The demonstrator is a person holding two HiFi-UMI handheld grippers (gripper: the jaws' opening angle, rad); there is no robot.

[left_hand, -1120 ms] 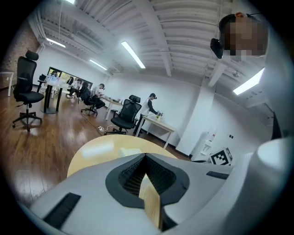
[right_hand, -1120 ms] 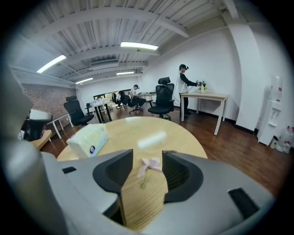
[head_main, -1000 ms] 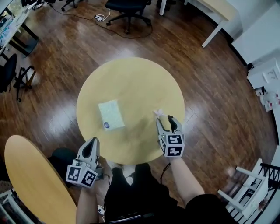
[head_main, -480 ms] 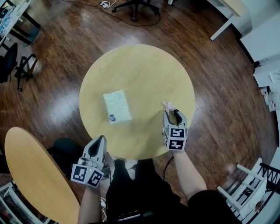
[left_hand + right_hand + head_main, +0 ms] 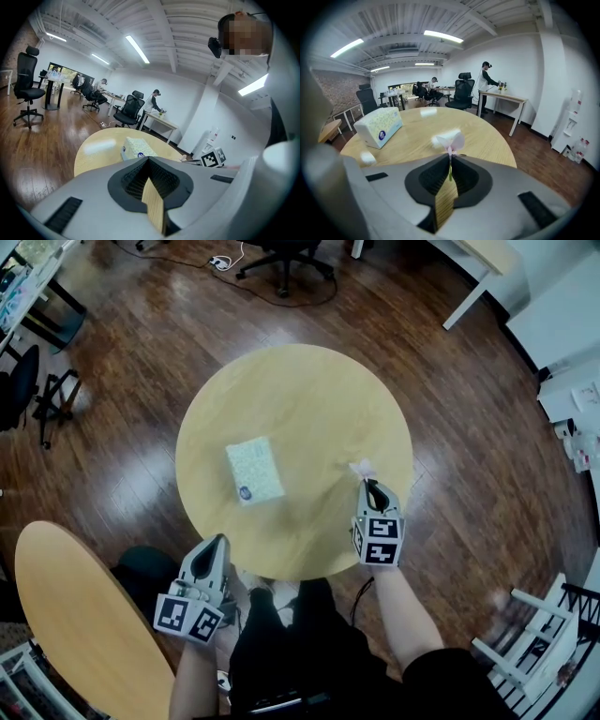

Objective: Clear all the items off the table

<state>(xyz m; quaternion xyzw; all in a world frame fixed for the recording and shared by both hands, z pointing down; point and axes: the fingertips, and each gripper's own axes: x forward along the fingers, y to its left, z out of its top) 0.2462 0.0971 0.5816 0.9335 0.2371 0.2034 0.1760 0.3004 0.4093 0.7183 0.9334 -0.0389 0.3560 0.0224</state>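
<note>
Gleaming dark wood floor (image 5: 122, 465) around a round pale table (image 5: 300, 409).

Table (image 5: 300, 390): pale yellow wood grain. Tissue pack (image 5: 254, 470): white with faint yellow-green speckle, round blue logo at one end. Flower (image 5: 450, 139): pale pink petals, thin green stem. Left gripper (image 5: 214, 545) and right gripper (image 5: 375, 491): light grey shells, black ribbed pads, white faces with black square markers. Floor (image 5: 122, 409): dark reddish-brown glossy planks. Second table (image 5: 75, 615): same pale wood. Office chair (image 5: 281, 259): black. Person's clothes (image 5: 300, 652): black.
</note>
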